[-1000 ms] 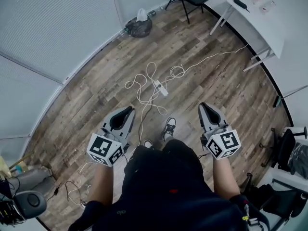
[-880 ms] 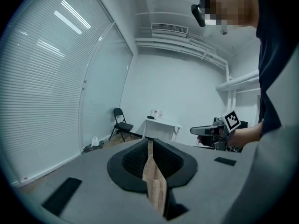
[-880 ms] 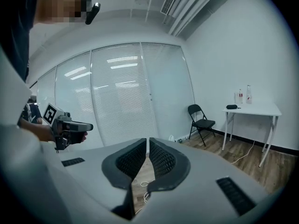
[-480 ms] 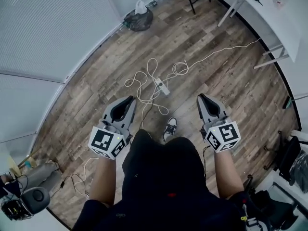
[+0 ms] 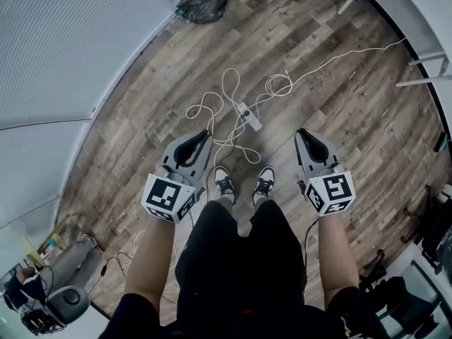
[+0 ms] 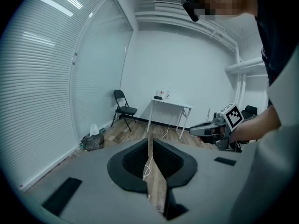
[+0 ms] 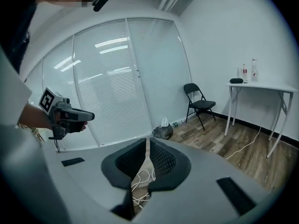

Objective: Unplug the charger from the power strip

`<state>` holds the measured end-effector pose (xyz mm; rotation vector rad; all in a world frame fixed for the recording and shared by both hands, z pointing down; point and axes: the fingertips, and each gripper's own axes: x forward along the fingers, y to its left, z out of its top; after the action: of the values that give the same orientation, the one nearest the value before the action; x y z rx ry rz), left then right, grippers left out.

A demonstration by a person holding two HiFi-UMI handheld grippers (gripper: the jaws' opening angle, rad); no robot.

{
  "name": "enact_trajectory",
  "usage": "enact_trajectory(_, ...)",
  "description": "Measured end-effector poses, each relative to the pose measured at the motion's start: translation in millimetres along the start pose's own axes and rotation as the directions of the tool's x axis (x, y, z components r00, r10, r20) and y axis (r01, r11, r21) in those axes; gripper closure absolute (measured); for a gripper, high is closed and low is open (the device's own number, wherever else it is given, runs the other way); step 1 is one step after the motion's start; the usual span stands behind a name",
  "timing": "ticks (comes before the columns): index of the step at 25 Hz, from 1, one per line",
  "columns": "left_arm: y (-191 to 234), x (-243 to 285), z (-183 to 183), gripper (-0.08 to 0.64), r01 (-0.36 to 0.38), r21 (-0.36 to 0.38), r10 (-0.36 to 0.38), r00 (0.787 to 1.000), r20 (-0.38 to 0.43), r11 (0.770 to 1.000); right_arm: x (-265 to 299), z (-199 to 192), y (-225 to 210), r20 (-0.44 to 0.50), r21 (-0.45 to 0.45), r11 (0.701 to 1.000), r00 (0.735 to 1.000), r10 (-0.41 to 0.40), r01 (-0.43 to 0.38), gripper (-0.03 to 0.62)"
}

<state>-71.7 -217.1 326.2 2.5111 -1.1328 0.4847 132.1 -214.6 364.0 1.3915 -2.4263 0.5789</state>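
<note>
L gripper (image 5: 201,137), R gripper (image 5: 304,134) closed, empty; pwr strip (image 5: 251,116) ahead.

The white oblong power strip (image 5: 250,116) is lying on the wood-plank floor (image 5: 332,97), ahead of and between the left gripper (image 5: 203,135) and the right gripper (image 5: 301,133). The looped white cable (image 5: 212,111) is sprawling ahead of the left gripper, and the white folding table (image 5: 413,20) is standing far ahead-right of the right gripper.

The charger on the power strip (image 5: 248,116) is indistinguishably small.
</note>
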Motion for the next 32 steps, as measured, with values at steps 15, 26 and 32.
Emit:
enact_trajectory(15, 111.3, 227.9, -307.1, 0.511, 0.112, 0.007, -0.11, 0.981, -0.161, 0.994, 211.5, -319.4, -73.9, -0.211, -0.084, 0.996, 0.977, -0.023, 0.005, 0.518)
enact_trajectory(26, 122.7, 361.5, -554.2, 0.512, 0.239, -0.015, -0.229, 0.911, -0.341, 0.971, 329.8, -564.5, -79.8, -0.309, -0.184, 0.971, 0.947, 0.092, -0.154, 0.425)
enact_trajectory(32, 124.2, 412.7, -625.3, 0.512, 0.305, 0.049, -0.264, 0.885, -0.383, 0.951, 362.8, -638.0, -87.6, -0.322, -0.181, 0.963, 0.937, 0.134, -0.2, 0.396)
